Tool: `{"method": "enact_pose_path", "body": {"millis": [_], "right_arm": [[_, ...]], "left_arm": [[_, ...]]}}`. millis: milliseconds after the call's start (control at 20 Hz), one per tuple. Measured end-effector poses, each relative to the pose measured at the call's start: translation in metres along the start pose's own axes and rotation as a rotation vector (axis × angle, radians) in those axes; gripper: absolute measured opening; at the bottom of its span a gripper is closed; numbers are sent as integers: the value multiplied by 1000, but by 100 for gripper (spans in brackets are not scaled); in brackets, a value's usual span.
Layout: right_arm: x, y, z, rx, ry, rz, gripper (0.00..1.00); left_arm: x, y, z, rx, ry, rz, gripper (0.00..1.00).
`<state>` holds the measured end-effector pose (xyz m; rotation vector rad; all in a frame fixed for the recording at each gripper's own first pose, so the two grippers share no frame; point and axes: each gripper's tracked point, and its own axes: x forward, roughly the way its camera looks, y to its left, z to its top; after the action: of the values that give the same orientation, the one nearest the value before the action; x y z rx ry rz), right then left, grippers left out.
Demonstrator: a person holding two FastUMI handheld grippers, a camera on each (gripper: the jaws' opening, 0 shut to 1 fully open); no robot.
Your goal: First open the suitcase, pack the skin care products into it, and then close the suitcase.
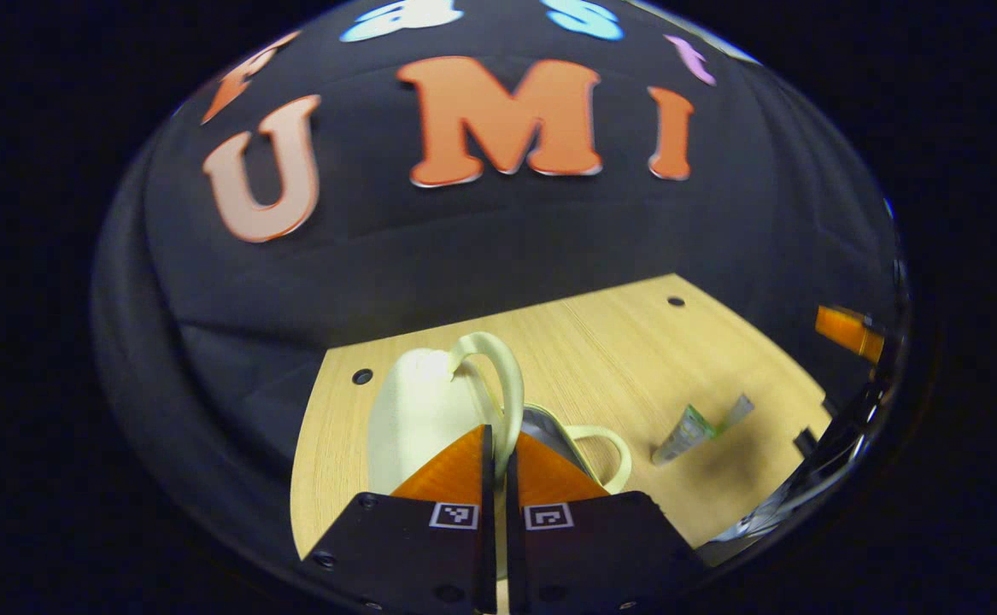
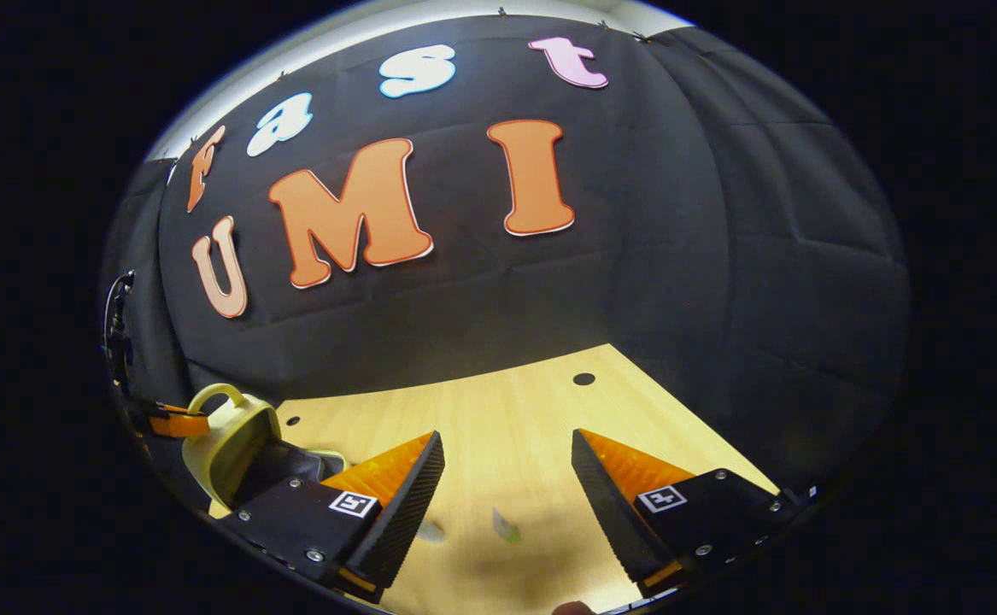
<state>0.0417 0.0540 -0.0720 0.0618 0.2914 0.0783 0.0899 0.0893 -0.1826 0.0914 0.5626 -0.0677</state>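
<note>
A small cream suitcase stands on the wooden table with its lid raised and a grey lining showing. My left gripper is shut on the lid's curved cream handle, whose strap runs down between the orange fingers. A second handle loop pokes out to the right. To its right a green-and-white skin care tube lies on the table. In the right gripper view my right gripper hangs open above the table, with a blurred tube below the gap. The suitcase sits far left there.
Black booth cloth closes off the table's back and sides. Small dark holes dot the tabletop near its far edge. The other gripper's orange finger shows at the right rim of the left gripper view.
</note>
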Motion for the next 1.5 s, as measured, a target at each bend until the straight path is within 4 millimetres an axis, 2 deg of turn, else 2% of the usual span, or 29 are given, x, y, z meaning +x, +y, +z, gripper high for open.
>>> {"method": "enact_pose_path", "body": {"millis": [150,200,300,350,400,450,500,600,700,900,1250,1300,1350,1400,1450,1500], "right_arm": [[-6,30,1,24,0,19,95],[-10,44,-1,53,15,43,95],[-16,74,3,124,26,98,95],[-18,86,2,145,29,114,95],[-19,94,4,152,27,117,95],[-20,98,6,150,22,116,95],[-22,103,8,143,21,116,95],[-24,110,8,127,20,113,95],[-25,116,3,114,35,105,95],[-30,126,-11,94,78,102,95],[-30,112,-16,58,89,47,95],[-30,108,-16,56,87,41,95],[-30,104,-16,54,84,32,95],[-30,99,-16,47,82,23,95],[-31,95,-18,39,84,15,95],[-31,90,-20,31,89,9,95]], "left_arm": [[-2,59,12,-146,-40,49,5],[-4,69,1,-204,-40,39,5],[-2,104,-6,-324,-37,18,5],[-7,138,-10,-362,-38,27,5],[10,160,-22,-373,-27,55,3],[1,185,-42,-360,-3,83,4],[5,206,-58,-352,23,113,4],[10,231,-87,-358,65,146,3],[26,250,-113,-369,106,156,3],[64,275,-159,-378,165,163,4],[108,300,-230,-390,291,213,5],[111,298,-239,-377,315,226,11],[113,299,-246,-353,336,249,10],[111,304,-250,-331,349,266,26],[109,305,-246,-316,337,277,27],[108,311,-241,-281,318,305,35]]}}
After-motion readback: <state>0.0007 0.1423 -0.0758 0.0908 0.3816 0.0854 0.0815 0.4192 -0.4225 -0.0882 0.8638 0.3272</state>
